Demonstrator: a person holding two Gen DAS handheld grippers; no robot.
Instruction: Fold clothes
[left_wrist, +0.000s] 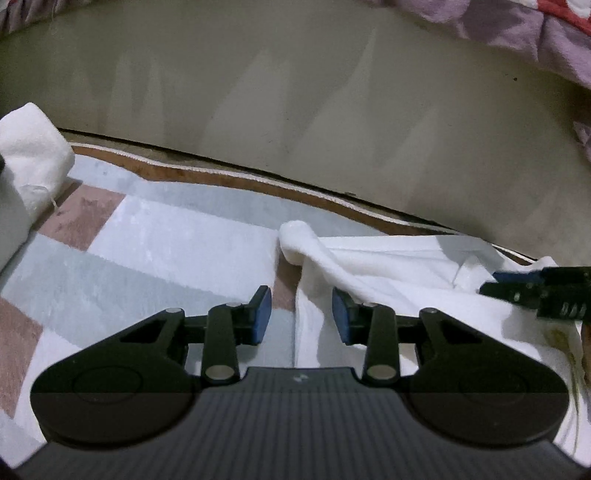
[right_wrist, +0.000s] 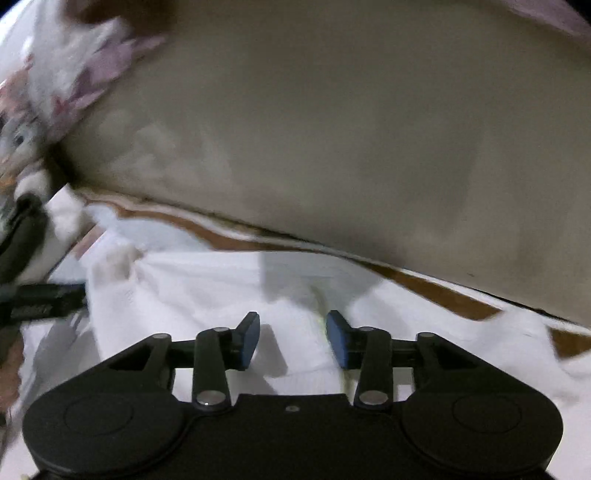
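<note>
Fingers (left_wrist: 263, 314) apart over flat garment (left_wrist: 399, 266)

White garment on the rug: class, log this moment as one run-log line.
task: fold clothes | left gripper: open over white garment edge | right gripper: open above garment, nothing gripped | surface: patterned rug
</note>
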